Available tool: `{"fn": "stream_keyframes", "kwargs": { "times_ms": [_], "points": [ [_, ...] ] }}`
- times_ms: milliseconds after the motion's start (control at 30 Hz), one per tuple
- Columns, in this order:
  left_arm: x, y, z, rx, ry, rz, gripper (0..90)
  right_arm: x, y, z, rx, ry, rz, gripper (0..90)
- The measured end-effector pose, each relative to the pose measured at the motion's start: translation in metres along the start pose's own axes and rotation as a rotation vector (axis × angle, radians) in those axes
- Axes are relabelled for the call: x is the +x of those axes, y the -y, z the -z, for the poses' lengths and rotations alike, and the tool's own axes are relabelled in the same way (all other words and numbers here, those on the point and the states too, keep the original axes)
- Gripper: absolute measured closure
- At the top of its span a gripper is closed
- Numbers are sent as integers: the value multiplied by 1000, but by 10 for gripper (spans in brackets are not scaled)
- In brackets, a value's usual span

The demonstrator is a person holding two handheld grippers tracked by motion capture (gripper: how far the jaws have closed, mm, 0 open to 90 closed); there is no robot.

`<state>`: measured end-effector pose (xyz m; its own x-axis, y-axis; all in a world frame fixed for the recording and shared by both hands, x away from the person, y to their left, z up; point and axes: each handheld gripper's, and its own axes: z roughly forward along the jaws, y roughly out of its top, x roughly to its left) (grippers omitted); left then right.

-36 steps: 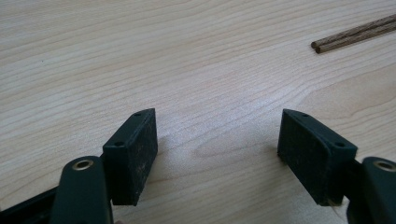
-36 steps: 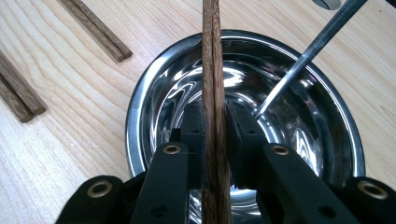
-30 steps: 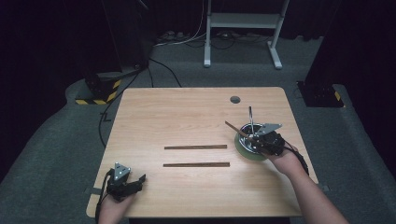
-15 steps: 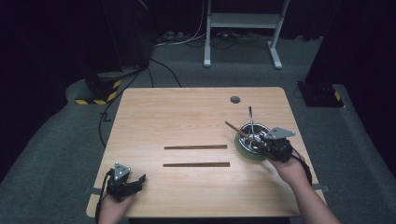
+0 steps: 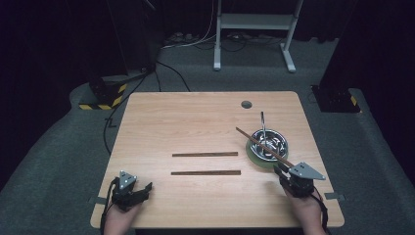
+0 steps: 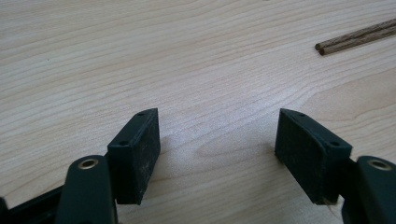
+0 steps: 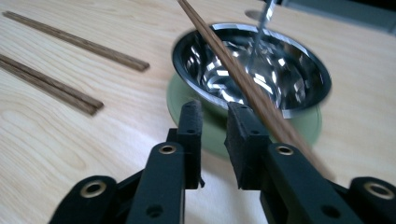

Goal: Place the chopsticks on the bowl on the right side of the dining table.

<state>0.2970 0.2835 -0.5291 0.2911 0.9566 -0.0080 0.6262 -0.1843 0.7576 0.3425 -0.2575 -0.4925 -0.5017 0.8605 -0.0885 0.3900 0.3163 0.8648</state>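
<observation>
My right gripper (image 5: 293, 180) sits just short of the steel bowl (image 5: 268, 142) on its green saucer (image 5: 254, 156), jaws narrowed to a slim gap with nothing between them; a chopstick (image 7: 233, 79) lies across the bowl's rim, passing beside my right jaw. My left gripper (image 6: 217, 149) rests wide open and empty at the table's near edge, parked clear. Two chopsticks (image 5: 205, 172) lie mid-table, probably waiting.
</observation>
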Motion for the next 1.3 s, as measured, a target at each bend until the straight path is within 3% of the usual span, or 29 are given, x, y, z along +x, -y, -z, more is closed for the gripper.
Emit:
{"fn": "stream_keyframes", "kwargs": {
  "times_ms": [33,133,367,700,1067,1167,1233,1300],
  "points": [
    [0,0,0,0,-1,-2,311,-1,5,1,5,0,-19,768],
    [0,0,0,0,-1,0,312,-3,11,1,26,11,-11,769],
    [0,0,0,0,-4,-2,312,-7,15,-2,18,46,-13,757],
    [-1,0,0,2,-11,3,312,-24,20,1,7,85,-71,744],
    [-2,1,1,-7,-20,0,335,-42,12,-10,21,108,-88,731],
    [-1,0,1,-3,1,1,362,-47,9,-13,29,103,-79,726],
    [-3,-1,1,-1,7,-14,403,-50,7,-15,32,101,-72,722],
    [-9,-5,2,19,-17,-64,457,-53,4,-16,36,109,-64,720]
  ]
}}
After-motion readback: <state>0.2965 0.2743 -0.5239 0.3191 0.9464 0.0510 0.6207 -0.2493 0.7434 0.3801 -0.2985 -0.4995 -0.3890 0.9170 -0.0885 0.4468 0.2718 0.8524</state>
